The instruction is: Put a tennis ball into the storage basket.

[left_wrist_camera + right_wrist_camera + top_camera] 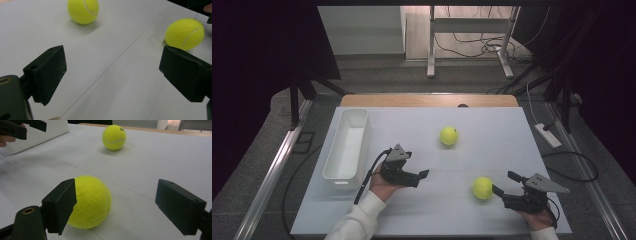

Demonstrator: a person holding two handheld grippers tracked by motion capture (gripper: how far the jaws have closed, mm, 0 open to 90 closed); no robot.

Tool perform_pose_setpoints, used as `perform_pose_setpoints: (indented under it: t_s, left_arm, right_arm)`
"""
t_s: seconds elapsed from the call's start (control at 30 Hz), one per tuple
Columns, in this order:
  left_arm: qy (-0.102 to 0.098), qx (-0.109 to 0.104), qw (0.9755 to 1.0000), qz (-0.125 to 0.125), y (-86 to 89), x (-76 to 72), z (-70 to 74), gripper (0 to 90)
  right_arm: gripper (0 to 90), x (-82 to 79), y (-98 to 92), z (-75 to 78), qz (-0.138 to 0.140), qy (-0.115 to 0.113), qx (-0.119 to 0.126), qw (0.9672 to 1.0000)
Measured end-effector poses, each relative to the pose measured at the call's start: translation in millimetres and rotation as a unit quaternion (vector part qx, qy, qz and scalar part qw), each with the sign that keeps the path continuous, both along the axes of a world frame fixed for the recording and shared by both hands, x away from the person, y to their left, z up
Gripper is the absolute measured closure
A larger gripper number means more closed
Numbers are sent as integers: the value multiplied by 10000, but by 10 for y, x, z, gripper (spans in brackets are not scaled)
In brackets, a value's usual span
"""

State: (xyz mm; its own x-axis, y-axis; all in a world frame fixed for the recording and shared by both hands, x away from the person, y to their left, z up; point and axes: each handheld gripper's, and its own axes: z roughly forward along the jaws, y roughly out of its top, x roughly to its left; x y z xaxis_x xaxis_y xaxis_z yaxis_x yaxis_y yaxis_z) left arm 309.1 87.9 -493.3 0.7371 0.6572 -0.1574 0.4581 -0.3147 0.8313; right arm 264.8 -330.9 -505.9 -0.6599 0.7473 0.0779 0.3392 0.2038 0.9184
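The right claw (501, 183), jaws wide and holding nothing, reaches around the near ball (482, 188) by the counter's near edge. Next it should close squarely. The left claw (426, 173) waits open, empty.

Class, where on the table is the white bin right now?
In the high view the white bin stands along the table's left side, just left of the left gripper, far from both tennis balls.

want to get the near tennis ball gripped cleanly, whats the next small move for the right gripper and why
Probably slide the right gripper a little toward its own left and forward, then close. Its jaws stand open, and the near tennis ball sits off-centre against the left jaw, with a wide gap to the right jaw. Centring first should keep the ball from rolling away on the white table.
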Motion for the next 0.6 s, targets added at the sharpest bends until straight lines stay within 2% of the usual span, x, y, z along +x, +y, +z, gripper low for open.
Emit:
perform_pose_setpoints:
  t_s: [0.13,0.27,0.6]
  left_arm:
    - [41,-32,10000,45,-19,42,-13,81]
    - [44,44,10000,43,-48,77,-23,81]
    - [34,83,9999,132,-73,152,-22,81]
  right_arm:
    - [168,2,4,-2,3,8,-6,10000]
    - [168,2,10,-4,2,9,-12,10000]
    - [168,4,4,-6,14,25,-12,10000]
